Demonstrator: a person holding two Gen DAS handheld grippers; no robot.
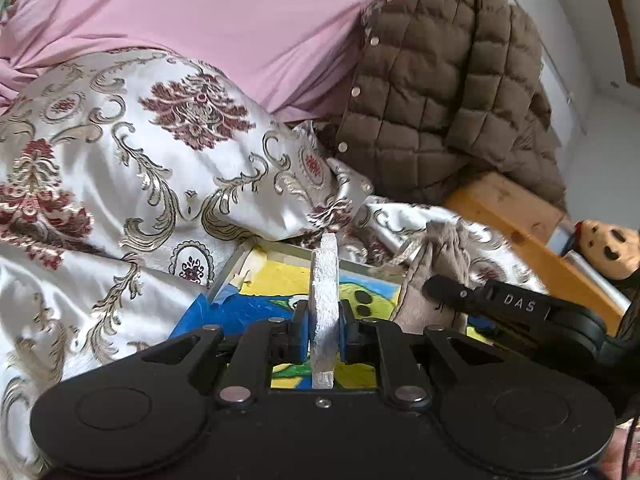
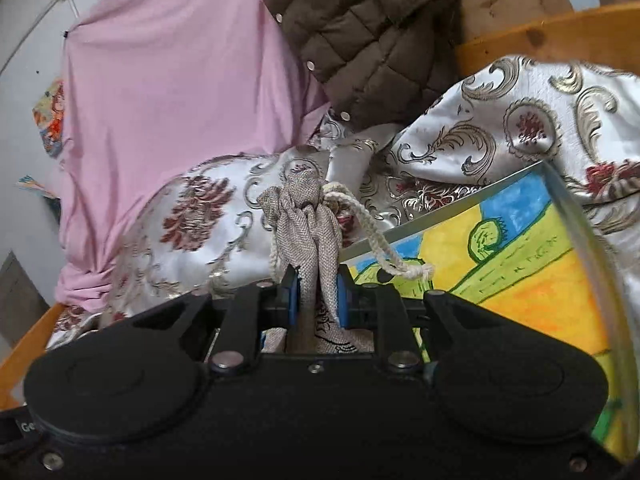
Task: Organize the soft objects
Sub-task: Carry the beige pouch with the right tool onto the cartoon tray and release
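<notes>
My left gripper [image 1: 324, 332] is shut on a thin white foam slab [image 1: 325, 280] that stands on edge between the pads, above a framed colourful painting [image 1: 272, 304]. My right gripper [image 2: 316, 296] is shut on the gathered neck of a beige woven drawstring pouch [image 2: 304, 216] with a cream cord [image 2: 380, 248]. In the left wrist view the pouch [image 1: 436, 264] and the right gripper's black arm [image 1: 516, 308] sit just right of the slab. The painting [image 2: 520, 272] lies under and right of the pouch.
A white satin cover with red and gold ornaments [image 1: 120, 168] is bunched around the painting. A pink sheet [image 1: 224, 16] lies behind it. A brown quilted jacket [image 1: 448, 92] hangs over a wooden bed frame [image 1: 516, 216]. A plush toy face [image 1: 608, 244] shows at the right.
</notes>
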